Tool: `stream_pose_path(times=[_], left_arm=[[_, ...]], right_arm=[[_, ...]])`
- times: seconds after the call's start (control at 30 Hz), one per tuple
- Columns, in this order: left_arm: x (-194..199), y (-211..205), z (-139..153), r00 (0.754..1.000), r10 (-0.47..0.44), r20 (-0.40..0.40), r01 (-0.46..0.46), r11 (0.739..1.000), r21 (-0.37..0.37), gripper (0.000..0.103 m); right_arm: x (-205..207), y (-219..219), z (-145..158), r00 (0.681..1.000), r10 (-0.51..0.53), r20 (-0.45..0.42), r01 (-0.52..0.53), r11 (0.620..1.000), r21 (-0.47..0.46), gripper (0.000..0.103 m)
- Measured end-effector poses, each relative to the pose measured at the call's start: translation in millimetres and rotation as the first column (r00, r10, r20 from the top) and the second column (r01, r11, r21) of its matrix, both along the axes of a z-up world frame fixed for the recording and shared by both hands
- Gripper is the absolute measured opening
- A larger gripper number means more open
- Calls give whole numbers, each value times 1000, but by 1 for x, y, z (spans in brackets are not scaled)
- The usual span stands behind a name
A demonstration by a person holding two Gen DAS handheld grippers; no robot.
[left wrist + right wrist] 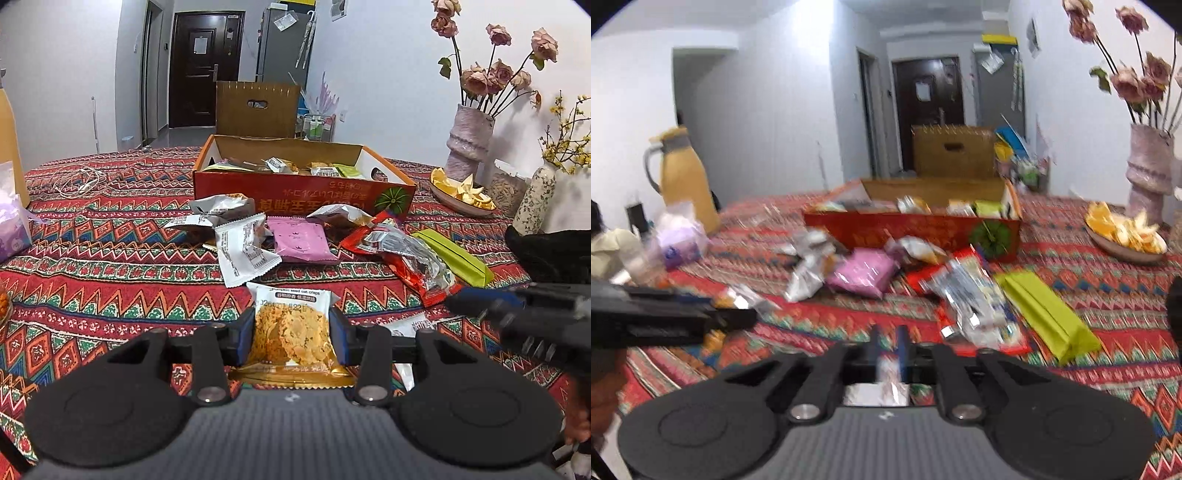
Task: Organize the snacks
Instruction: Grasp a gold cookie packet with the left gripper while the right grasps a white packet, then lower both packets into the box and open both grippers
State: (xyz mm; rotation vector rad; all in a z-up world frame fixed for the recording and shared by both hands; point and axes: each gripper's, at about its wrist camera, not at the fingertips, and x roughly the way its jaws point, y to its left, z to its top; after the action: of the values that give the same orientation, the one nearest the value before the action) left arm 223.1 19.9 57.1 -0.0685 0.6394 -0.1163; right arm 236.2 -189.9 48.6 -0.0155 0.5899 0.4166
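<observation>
My left gripper (291, 326) is shut on a clear packet of oat crisps (291, 332), held just above the patterned tablecloth. In the right wrist view, which is blurred, my right gripper (889, 347) has its fingers set narrow with a thin silvery packet (877, 393) between them, shut on it. The right gripper (480, 304) also shows at the right edge of the left wrist view. Ahead stands a red cardboard box (240, 190) (886, 230) partly filled with snacks. Loose in front of it lie a white packet (243, 254), a pink one (299, 240) (860, 275), a red-and-silver one (402, 258) and a green one (454, 258) (1045, 314).
A vase of dried roses (467, 144) and a dish of orange peel (461, 195) stand at the back right. A yellow jug (687, 184) and a purple tissue pack (679, 240) are at the left. A white cable (77, 181) lies at the far left. Behind the box is a wooden chair back (256, 109).
</observation>
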Motion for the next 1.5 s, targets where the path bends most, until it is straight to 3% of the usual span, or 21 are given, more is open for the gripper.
stream_pose_path(times=[0.03, 0.1, 0.27, 0.3, 0.33, 0.37, 0.67, 0.97, 1.1, 1.3, 1.5], left_arm=[[0, 0, -1, 1000, -1, -1, 1, 1000, 1, 42], [1, 0, -3, 1000, -2, -8, 2, 1000, 3, 42], [3, 2, -12, 999, -6, -37, 6, 1000, 9, 42], [4, 2, -13, 999, -7, -40, 7, 1000, 10, 42], [4, 3, -13, 999, -8, -42, 8, 1000, 11, 42], [5, 3, -13, 999, -7, -44, 8, 1000, 11, 42], [22, 2, -12, 999, -11, -50, 12, 1000, 17, 42], [78, -1, 34, 994, -56, 92, 50, 996, 69, 42], [124, -4, 50, 988, -75, 137, 60, 992, 108, 42], [207, -1, 61, 987, -61, 150, 46, 994, 102, 42], [311, 8, 49, 997, -61, 44, 59, 998, 31, 43]], right_arm=[[1, 0, -5, 1000, 4, -18, -4, 1000, -5, 64], [2, 0, -17, 999, 17, -44, -16, 1000, 25, 81], [8, 13, -44, 994, 12, -107, -11, 1000, 10, 75], [9, 16, -46, 995, 10, -96, -10, 1000, -6, 69], [9, 20, -47, 997, 6, -80, -9, 999, -32, 48], [9, 22, -46, 998, 4, -68, -8, 998, -56, 40], [19, 15, -37, 998, 2, -69, -4, 1000, -31, 39], [71, 9, 18, 997, 23, 70, -19, 998, -52, 39], [117, 8, 41, 992, 27, 121, -20, 998, -65, 39], [200, 18, 55, 990, 36, 140, -26, 997, -70, 39], [294, 38, 45, 996, 57, 67, -52, 996, -74, 40]])
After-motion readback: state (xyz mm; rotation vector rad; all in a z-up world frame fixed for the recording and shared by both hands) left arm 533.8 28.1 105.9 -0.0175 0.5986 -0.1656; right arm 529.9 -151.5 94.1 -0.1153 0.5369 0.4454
